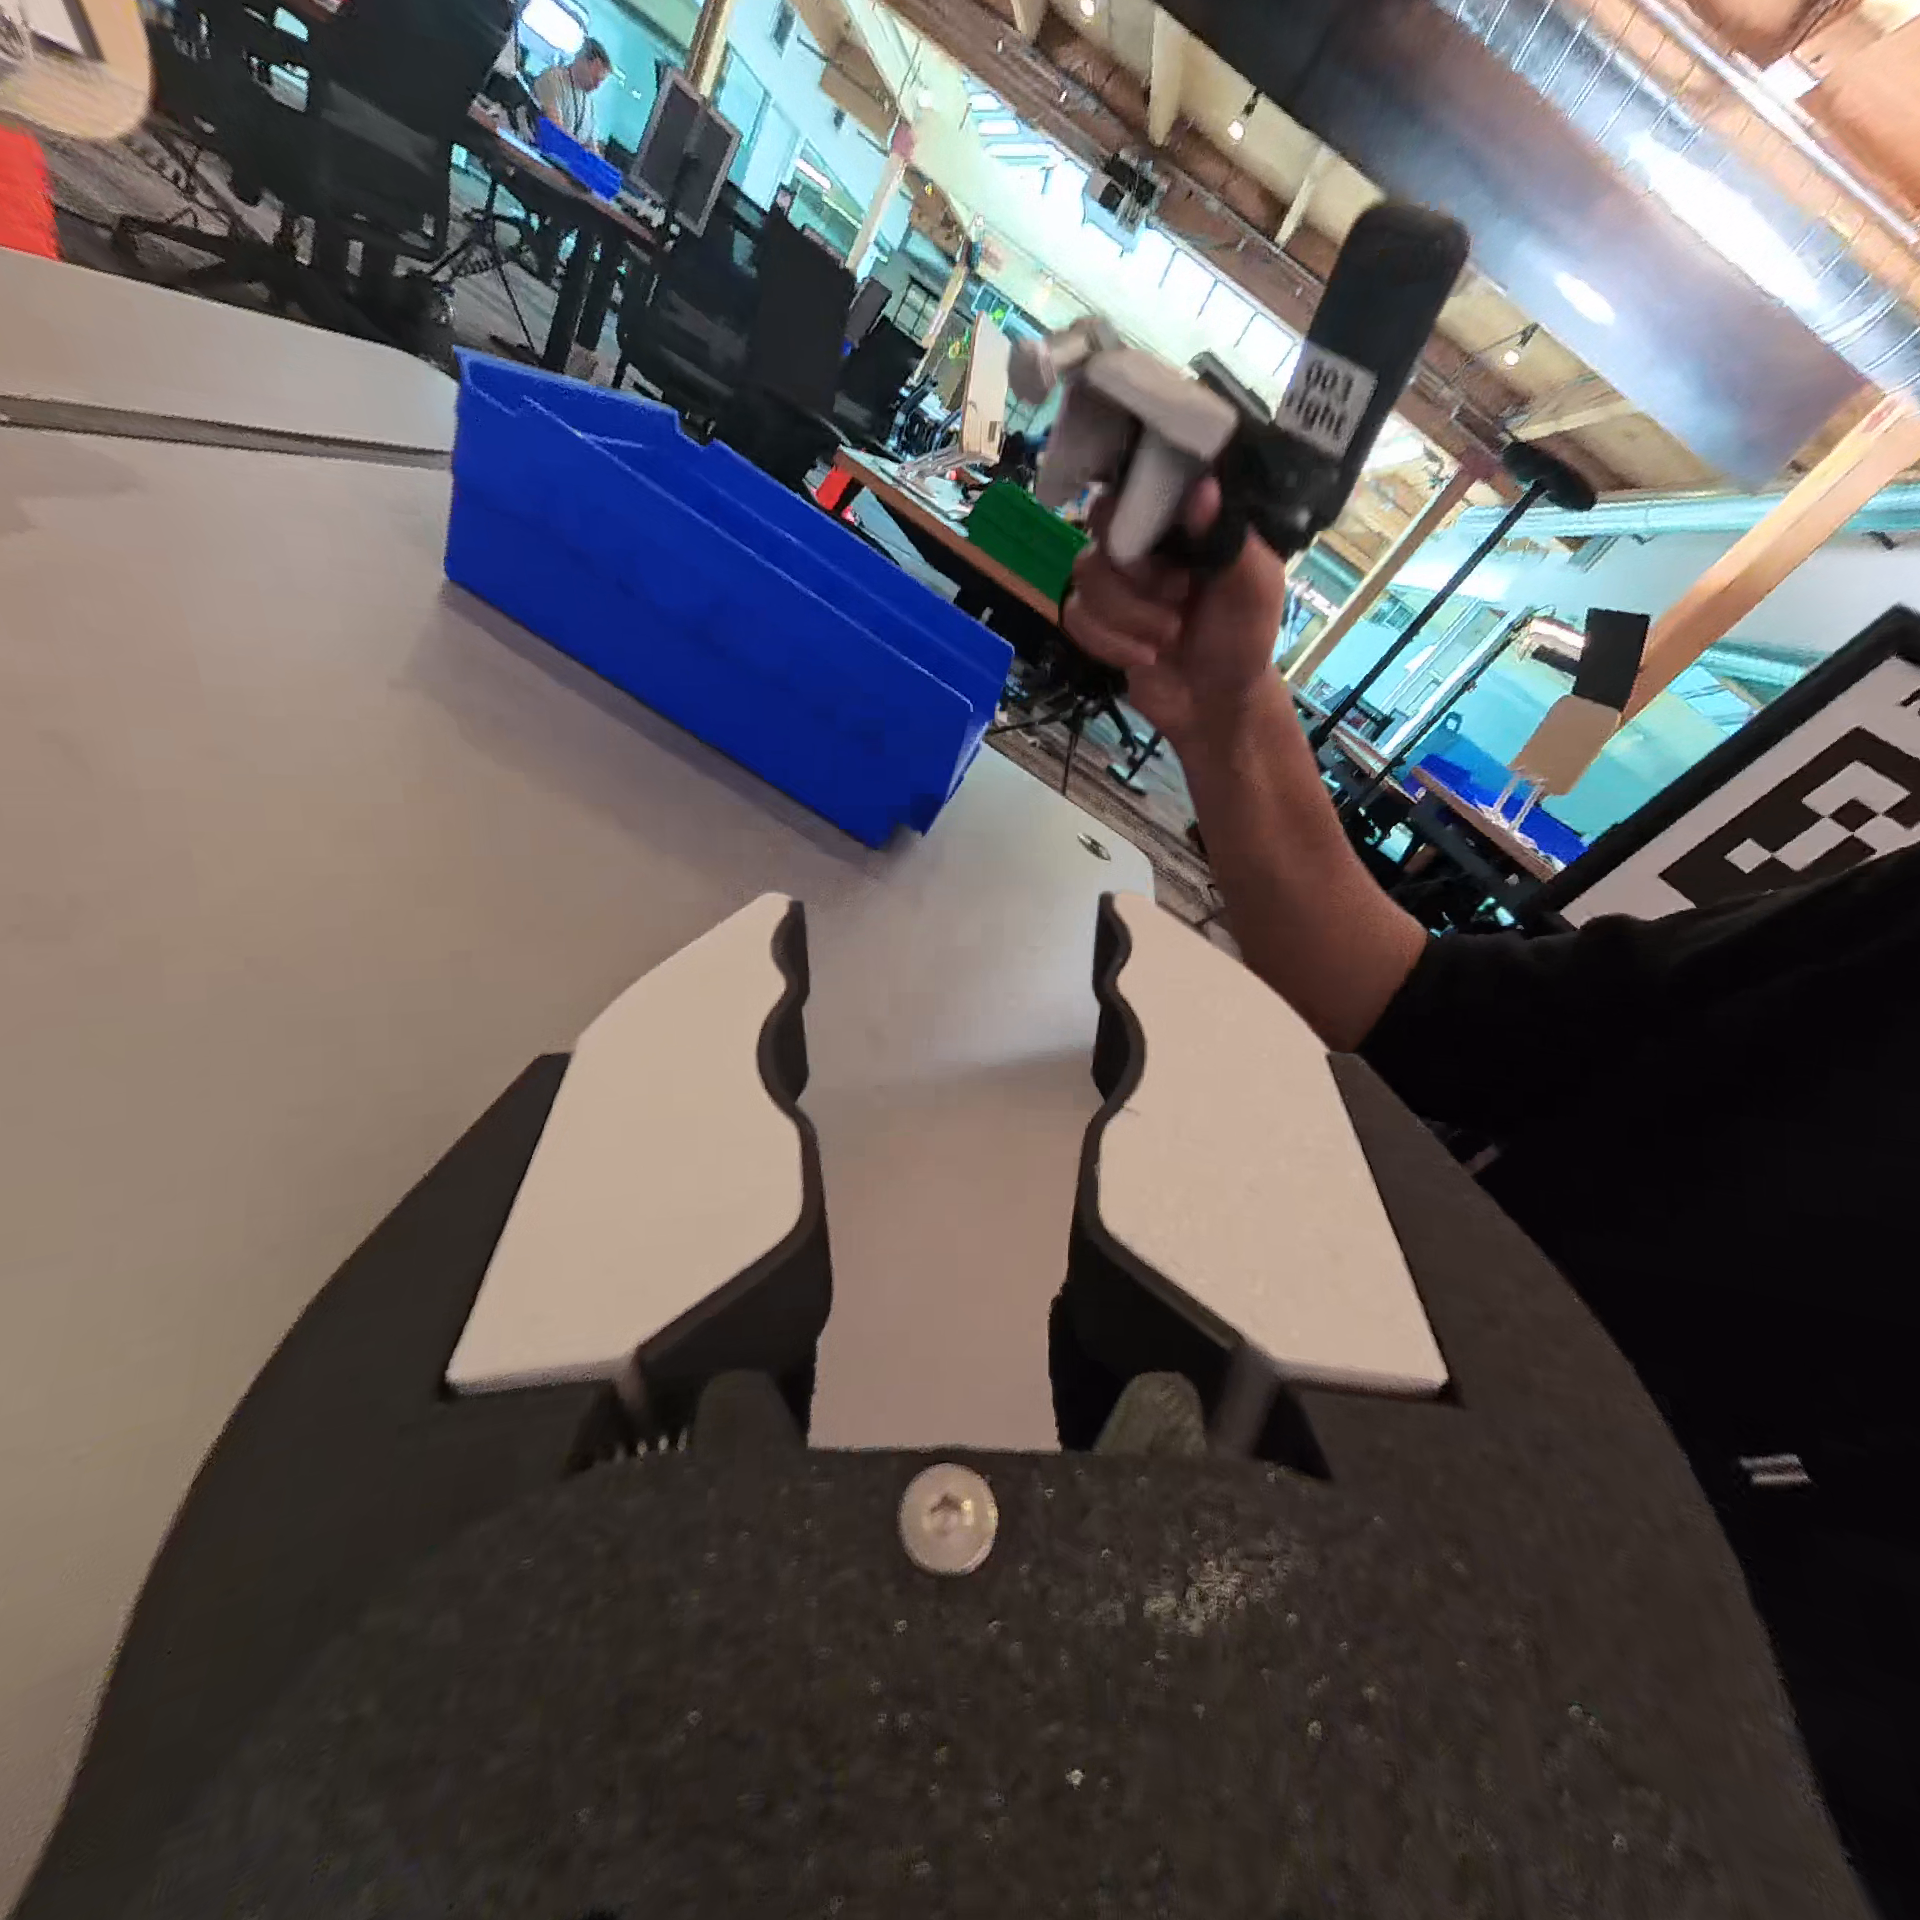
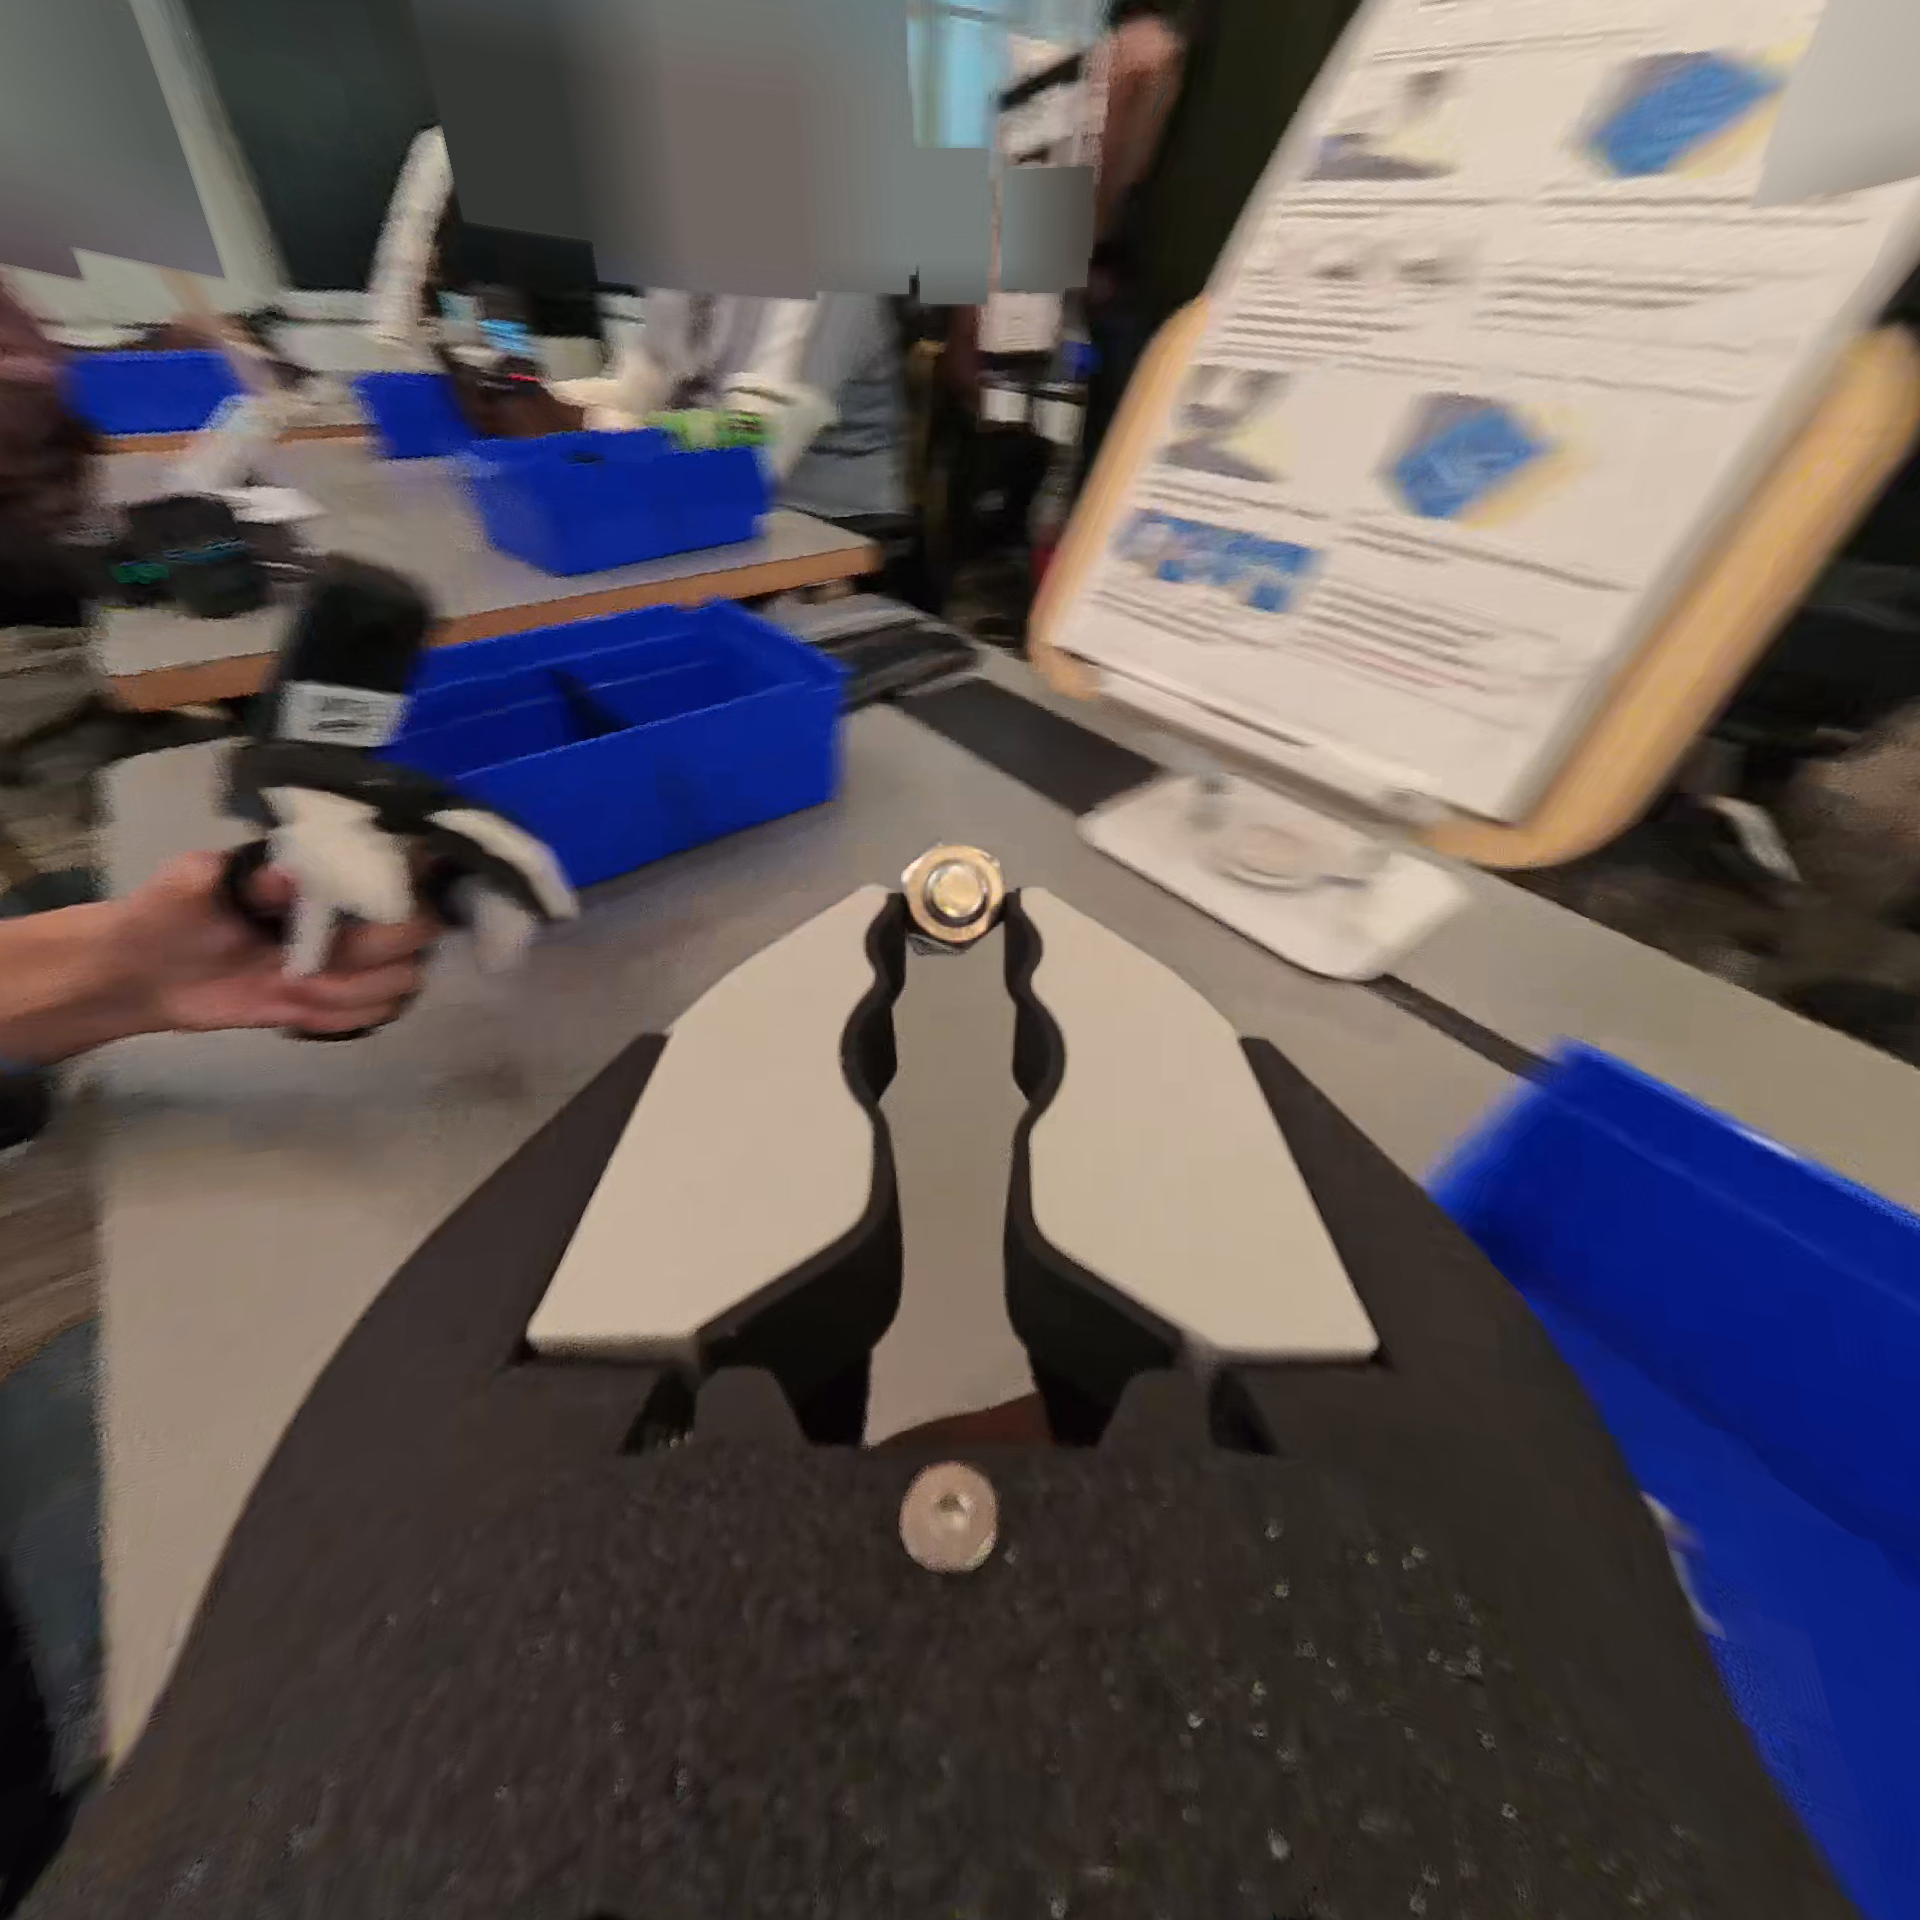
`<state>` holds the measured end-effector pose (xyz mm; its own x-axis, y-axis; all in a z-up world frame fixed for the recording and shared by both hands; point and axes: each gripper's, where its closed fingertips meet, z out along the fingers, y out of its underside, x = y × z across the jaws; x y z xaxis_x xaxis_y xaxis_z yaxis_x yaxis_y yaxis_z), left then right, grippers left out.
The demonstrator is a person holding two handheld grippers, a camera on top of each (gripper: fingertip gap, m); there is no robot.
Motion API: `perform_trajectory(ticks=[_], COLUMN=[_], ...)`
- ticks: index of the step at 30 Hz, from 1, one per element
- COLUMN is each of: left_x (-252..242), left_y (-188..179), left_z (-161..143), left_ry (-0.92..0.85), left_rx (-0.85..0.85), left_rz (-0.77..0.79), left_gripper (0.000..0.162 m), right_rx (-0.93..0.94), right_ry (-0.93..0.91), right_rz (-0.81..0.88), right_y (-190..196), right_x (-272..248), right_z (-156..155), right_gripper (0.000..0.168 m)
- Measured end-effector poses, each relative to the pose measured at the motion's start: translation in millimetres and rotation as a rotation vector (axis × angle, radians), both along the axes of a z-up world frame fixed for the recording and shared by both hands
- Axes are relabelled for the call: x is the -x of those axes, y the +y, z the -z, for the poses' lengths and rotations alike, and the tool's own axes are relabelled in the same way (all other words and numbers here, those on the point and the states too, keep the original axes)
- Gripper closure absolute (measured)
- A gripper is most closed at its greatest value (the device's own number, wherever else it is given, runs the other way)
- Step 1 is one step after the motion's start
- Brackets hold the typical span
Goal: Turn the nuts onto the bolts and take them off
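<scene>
- Left gripper (image 1: 948,940): jaws spread wide, nothing between them, only bare grey tabletop (image 1: 229,790) showing through the gap.
- Right gripper (image 2: 953,914): jaws closed in at the tips, pinching a silver bolt with nut (image 2: 951,896). The bolt end faces the camera, with a hexagonal nut around it; how far the nut is threaded on cannot be told.
- The bolt is held off the tabletop (image 2: 644,997), at the very tips of the fingers (image 2: 758,1143); the rest of the gap behind it is open.
- Left wrist view: a blue bin (image 1: 707,613) sits near the far edge of the tabletop, well apart from the left gripper. Its inside is not visible from this angle.
- Same view: the right hand (image 1: 1164,613) is raised above the far right of the tabletop, gripping the handle of the right gripper.
- Right wrist view (motion-blurred): the left hand (image 2: 260,956) holds the left gripper (image 2: 509,914) at the left side, above the tabletop.
- A divided blue bin (image 2: 644,727) stands behind that hand, toward the far edge. A second blue bin (image 2: 1704,1351) is at the near right edge.
- A wood-framed instruction board (image 2: 1475,416) stands tilted on a white base at the far right corner.
- More blue bins and tables in the background, blurred.
</scene>
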<state>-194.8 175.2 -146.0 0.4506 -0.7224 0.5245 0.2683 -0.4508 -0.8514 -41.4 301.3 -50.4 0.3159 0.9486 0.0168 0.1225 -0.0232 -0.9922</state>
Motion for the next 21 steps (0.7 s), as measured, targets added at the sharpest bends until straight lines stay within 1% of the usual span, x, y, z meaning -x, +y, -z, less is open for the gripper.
perform_trajectory(ticks=[1,2,3,6,7,9,11,14,17,21], left_x=[-2.8,-5.8,-8.8,-17.2,-19.3,-22.5,-24.6,-24.6,-23.6,-22.9], left_y=[-2.6,-4.0,-4.4,-3.3,-3.3,-3.7,-4.9,-5.7,-6.3,-6.5], left_z=[1.1,1.4,1.4,6.0,8.9,12.0,10.2,10.9,13.4,14.2], left_ry=[0.002,0.001,0.000,0.016,0.027,0.038,0.033,0.060,0.088,0.079], left_rx=[0.004,0.009,0.012,0.021,0.025,0.029,0.026,0.012,0.001,0.008], left_rz=[0.010,0.021,0.033,0.059,0.065,0.073,0.083,0.079,0.075,0.081], left_gripper=[0.111,0.111,0.112,0.112,0.112,0.112,0.112,0.113,0.113,0.114], right_rx=[-0.005,0.010,0.057,0.240,0.297,0.385,0.420,0.431,0.419,0.487], right_ry=[-0.035,-0.096,-0.176,-0.415,-0.469,-0.535,-0.578,-0.661,-0.727,-0.761], right_rz=[0.083,0.170,0.246,0.416,0.445,0.435,0.427,0.435,0.446,0.442], right_y=[21.6,44.1,64.0,104.4,111.3,115.3,117.2,120.8,124.5,123.8], right_x=[-23.1,-45.5,-65.8,-111.7,-118.9,-118.0,-110.9,-104.9,-102.2,-100.3], right_z=[-1.9,4.5,19.1,83.8,105.9,143.3,168.9,192.1,200.8,209.7], right_gripper=[0.150,0.150,0.150,0.150,0.150,0.150,0.150,0.150,0.149,0.150])
